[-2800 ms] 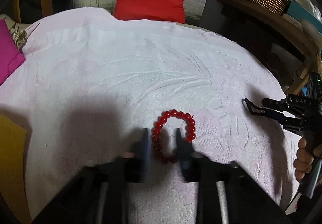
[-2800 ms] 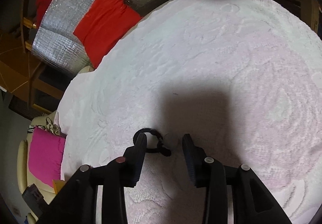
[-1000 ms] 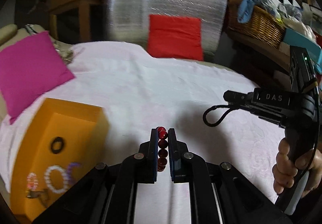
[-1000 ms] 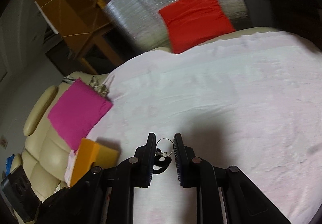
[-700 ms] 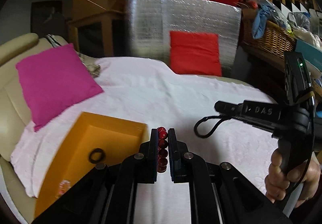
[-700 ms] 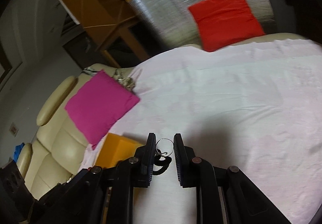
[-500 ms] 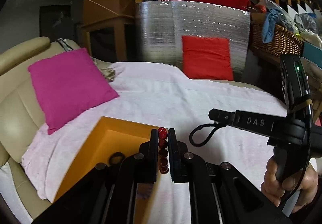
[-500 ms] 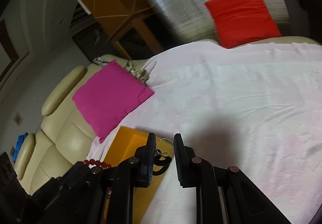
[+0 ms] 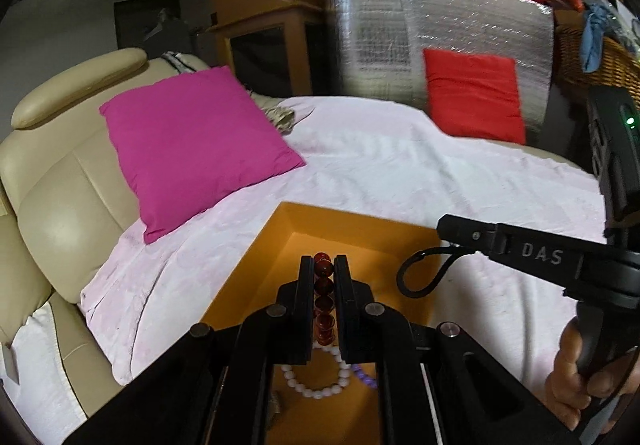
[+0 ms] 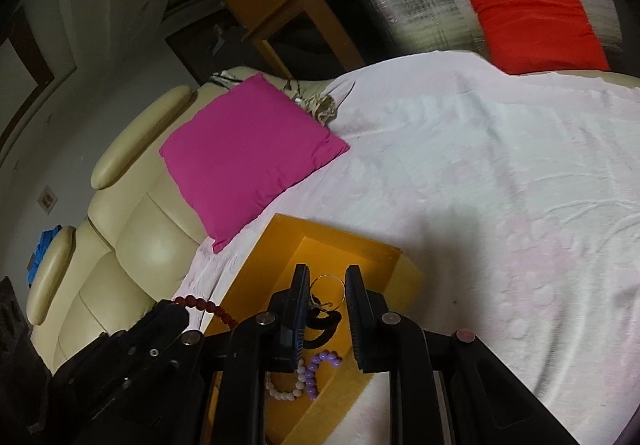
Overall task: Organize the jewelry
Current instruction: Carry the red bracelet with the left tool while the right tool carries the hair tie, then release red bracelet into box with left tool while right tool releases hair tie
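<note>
Both hand-held grippers poised over the orange box (image 9: 352, 221), loaded.

Left hand-held gripper (image 9: 324, 281): pressed together on the red bead bracelet (image 9: 323, 301), beads stacked in a line between the pads. In the right wrist view, a short run of the same beads (image 10: 208, 305) trails out past the fingers. Grip on a few beads only; rest of the loop hidden, presumably hanging free. Judged a sensible hold for a strung loop: pinch a segment, let the rest drape, release over the box.

Right hand-held gripper (image 10: 324, 287): fingers narrowed on a thin wire hoop (image 10: 328, 285) with a black cord loop (image 10: 320, 319) attached; contact appears to be against the left pad. Right pad contact not clear. From the left wrist view, the black cord dangles below the gripper tip, over the box's near-right corner.

Box: open top, matte orange, thick rigid walls, rectangular. Already inside: white bead bracelet (image 9: 316, 385), purple bead string (image 10: 316, 365), lying on the floor of the box.

Box sits on a pale pink textured bedspread (image 10: 480, 185), soft surface, near the edge beside a magenta cushion (image 9: 192, 141). Red beads glossy, round; wire hoop thin, metallic.

Judgement: drop-off step, release pending for both.
</note>
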